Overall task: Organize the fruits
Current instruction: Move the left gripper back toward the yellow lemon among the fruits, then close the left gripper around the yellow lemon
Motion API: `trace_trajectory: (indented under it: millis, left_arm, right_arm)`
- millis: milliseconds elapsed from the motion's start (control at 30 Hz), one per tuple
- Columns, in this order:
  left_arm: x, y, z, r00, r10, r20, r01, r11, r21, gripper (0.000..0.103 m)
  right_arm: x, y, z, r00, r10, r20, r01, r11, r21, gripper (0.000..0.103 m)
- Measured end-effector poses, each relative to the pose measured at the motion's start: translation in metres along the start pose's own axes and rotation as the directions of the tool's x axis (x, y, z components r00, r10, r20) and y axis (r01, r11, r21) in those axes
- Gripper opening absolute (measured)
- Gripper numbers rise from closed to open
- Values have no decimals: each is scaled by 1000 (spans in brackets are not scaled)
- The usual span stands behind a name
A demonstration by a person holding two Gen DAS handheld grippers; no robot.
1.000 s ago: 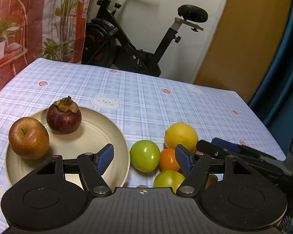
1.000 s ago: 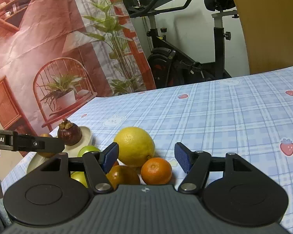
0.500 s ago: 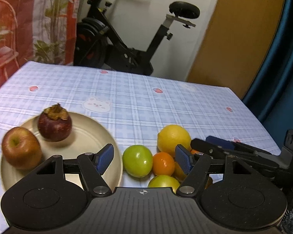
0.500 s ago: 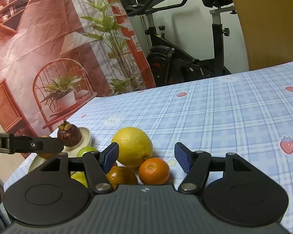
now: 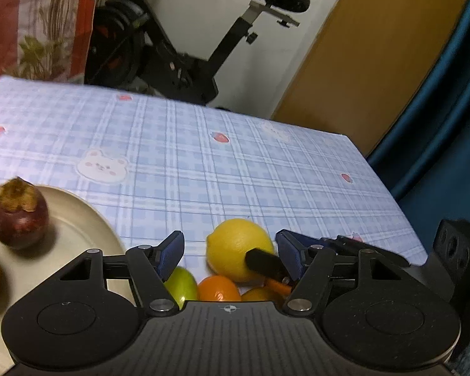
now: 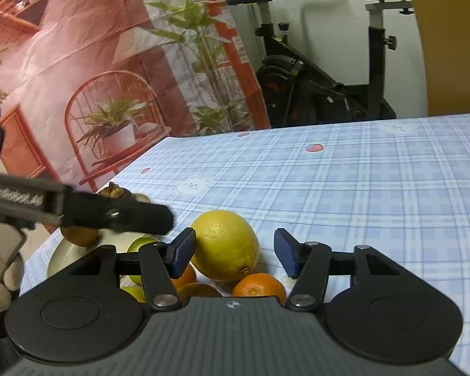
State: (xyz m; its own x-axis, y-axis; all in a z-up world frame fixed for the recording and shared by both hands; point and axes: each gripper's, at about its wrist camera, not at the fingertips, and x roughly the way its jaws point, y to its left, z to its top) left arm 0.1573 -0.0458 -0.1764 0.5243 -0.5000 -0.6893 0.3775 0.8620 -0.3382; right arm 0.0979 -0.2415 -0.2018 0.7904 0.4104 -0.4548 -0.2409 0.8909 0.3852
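Your right gripper (image 6: 232,253) is closing around the lemon (image 6: 225,246), pads not yet touching. Your left gripper (image 5: 230,252) is closing too, gripping nothing (its side lettering is too blurred to read). The fruit pile sits near the table's (image 5: 203,163) front edge, beside the plate (image 5: 78,219).

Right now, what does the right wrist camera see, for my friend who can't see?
The right hand-held gripper, jaws closing, reaches around a big yellow lemon without gripping it yet. Small oranges sit beside it on a blue checked tablecloth.
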Motion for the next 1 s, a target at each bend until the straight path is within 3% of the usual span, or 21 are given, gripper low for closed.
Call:
trace_trajectory:
  millis: [133,500,633,733,1000]
  left_arm:
    - [14,5,5,999,-22,-29,20,998,-53,68]
    - [41,5,3,996,-22,-81,20,1000,-23,68]
    - [45,3,1,997,-22,-72,21,1000,-16,68]
    - [47,1,0,997,-30,-68,29,1000,-13,62]
    - [46,-10,-5,999,-4,-52,6,999,42,62]
  right_arm:
    - [6,3,0,1000,19,-13,-19,1000,-18,58]
    - [15,-1,1,997,63,-51,-62,998,13,58]
    - [20,0,-1,995,61,-81,-60,998,21,58]
    - [19,0,-2,996,54,-72,-53,998,20,58]
    - [14,0,-4,998,43,-53,-41,999,30,57]
